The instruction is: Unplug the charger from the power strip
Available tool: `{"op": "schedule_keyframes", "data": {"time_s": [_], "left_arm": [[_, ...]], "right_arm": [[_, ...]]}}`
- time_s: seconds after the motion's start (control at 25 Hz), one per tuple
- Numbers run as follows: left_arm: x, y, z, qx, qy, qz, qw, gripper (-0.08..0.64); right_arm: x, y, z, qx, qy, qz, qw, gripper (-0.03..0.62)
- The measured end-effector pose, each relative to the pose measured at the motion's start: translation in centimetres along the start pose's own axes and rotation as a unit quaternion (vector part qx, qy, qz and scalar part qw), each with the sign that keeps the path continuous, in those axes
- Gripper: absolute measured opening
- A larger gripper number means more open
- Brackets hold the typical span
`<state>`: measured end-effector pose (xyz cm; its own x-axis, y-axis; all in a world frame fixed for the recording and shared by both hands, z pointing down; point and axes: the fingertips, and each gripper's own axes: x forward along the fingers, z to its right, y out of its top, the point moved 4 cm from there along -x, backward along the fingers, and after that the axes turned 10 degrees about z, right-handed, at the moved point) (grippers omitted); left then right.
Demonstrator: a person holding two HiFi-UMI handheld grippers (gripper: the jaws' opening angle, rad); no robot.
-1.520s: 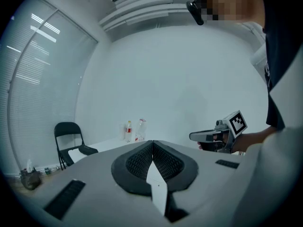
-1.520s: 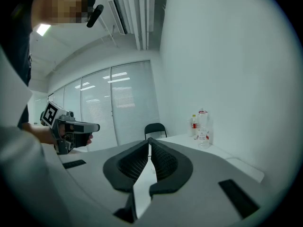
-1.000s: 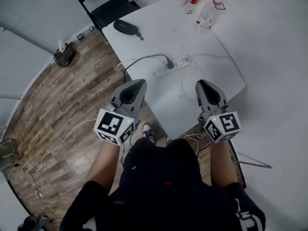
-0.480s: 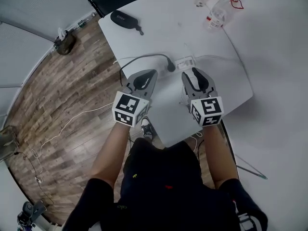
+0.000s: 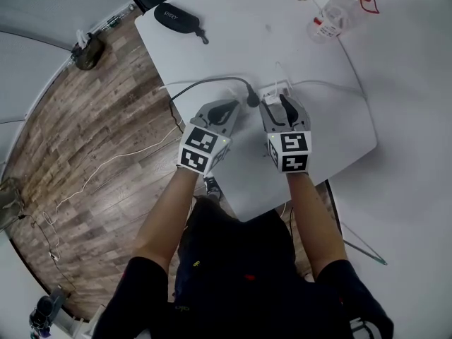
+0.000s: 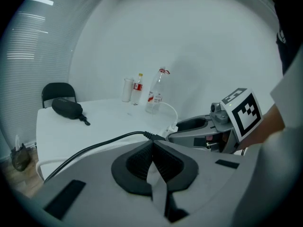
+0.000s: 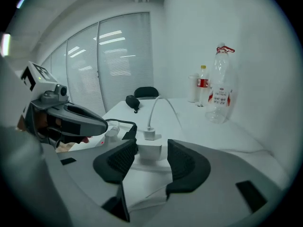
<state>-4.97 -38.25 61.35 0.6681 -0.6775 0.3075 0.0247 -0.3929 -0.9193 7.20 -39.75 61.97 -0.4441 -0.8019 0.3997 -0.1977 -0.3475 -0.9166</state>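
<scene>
Between the spreading pads of the right gripper sits the white charger, plugged upright into the power strip. The jaws are opening, each pad flanks the block, and neither presses on it yet. A second ago this gripper hung over the table's near edge with its jaws closed. It has since come down and forward until its tips bracket the charger, so the approach looks finished and the next step is likely the closing pinch.

The left gripper has dropped alongside it. Its jaws are pressed together on nothing, and its tip is just beside the black plug at the strip's near end, perhaps placed to hold the strip down.

The charger's white cable arcs away across the table, and the black plug's lead curls off the left edge. The strip lies well in from every edge. Bare tabletop stretches beyond it to the bottles and the dark case, both well apart from the strip. Nothing stands above the charger, so a straight upward pull looks free. The tightest spot is the black plug close by the left pad.
</scene>
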Motion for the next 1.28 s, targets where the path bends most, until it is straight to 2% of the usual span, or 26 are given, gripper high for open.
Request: {"op": "schedule_keyframes", "data": {"time_s": [0.2,0.32,0.48,0.72,1.08,1.28], "left_arm": [[0.2,-0.6,-0.5,-0.028,0.000,0.002,0.9996,0.020],[0.4,-0.6,-0.5,-0.042,-0.003,0.003,0.9991,0.020],[0.3,-0.6,-0.5,-0.036,-0.003,-0.002,0.9993,0.020],[0.1,0.0,-0.5,-0.021,0.012,-0.017,0.9996,0.020],[-6.2,7.3,3.0,-0.009,0.006,0.061,0.9981,0.020],[-11.2,12.4,6.5,0.027,0.002,0.117,0.9928,0.020]], "right_arm": [[0.6,-0.6,-0.1,0.005,0.004,-0.006,1.000,0.204],[0.5,-0.6,-0.1,0.009,0.005,-0.003,1.000,0.175],[0.3,-0.4,-0.1,0.018,0.002,0.005,1.000,0.170],[-2.4,4.7,0.7,0.023,-0.007,0.093,0.995,0.169],[-11.5,11.1,1.4,0.041,-0.025,0.171,0.984,0.169],[-16.3,14.2,1.0,0.041,-0.027,0.208,0.977,0.169]]}}
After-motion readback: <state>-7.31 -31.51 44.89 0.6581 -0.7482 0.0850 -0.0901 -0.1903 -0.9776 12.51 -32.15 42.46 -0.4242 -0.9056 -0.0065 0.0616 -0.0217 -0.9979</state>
